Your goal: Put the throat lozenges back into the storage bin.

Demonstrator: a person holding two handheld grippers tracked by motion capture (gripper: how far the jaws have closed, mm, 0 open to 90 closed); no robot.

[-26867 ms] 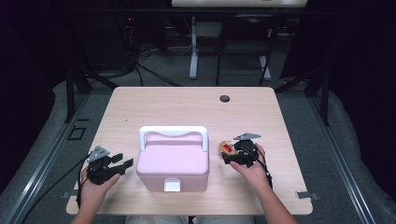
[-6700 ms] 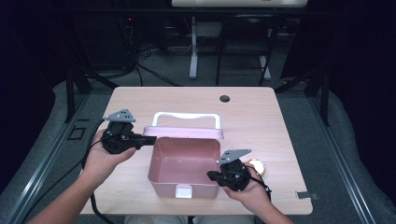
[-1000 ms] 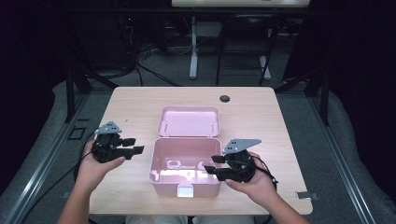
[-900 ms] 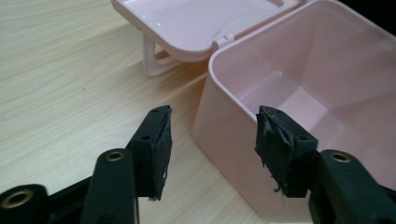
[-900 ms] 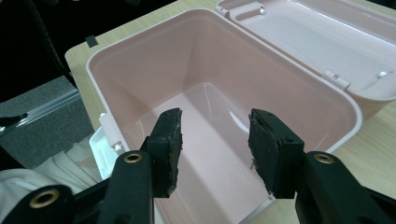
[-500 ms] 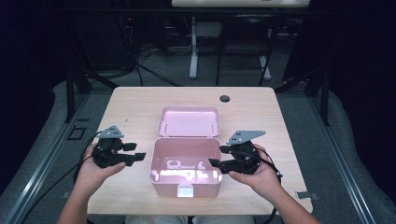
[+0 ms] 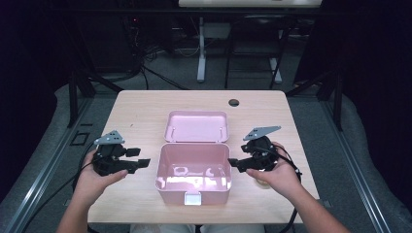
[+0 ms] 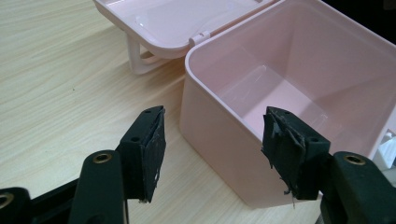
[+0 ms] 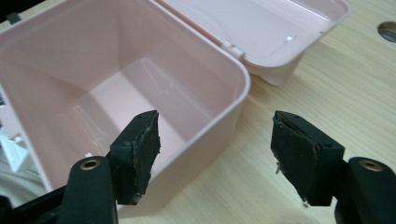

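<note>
A pale pink box sits on a light wood-grain table between black grippers.

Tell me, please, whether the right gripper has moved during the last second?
Yes. The right gripper backed out of the pink plastic box to its right side, fingers opening, empty.

1. Left gripper comes up from six o'clock, its two black jaws standing wide apart after just spreading further, nothing between them.
2. The pads are worn, the one at four o'clock frayed along its edges.
3. Pink box sits at two o'clock, open, its inside bare and glossy; its near corner lies between the jaws but farther off, untouched.
4. The lid lies flung back at twelve o'clock, hinged to the box rim, inner face up.
5. A pale handle peeks from under the lid at eleven o'clock.
6. Light wooden table fills nine o'clock.
</note>
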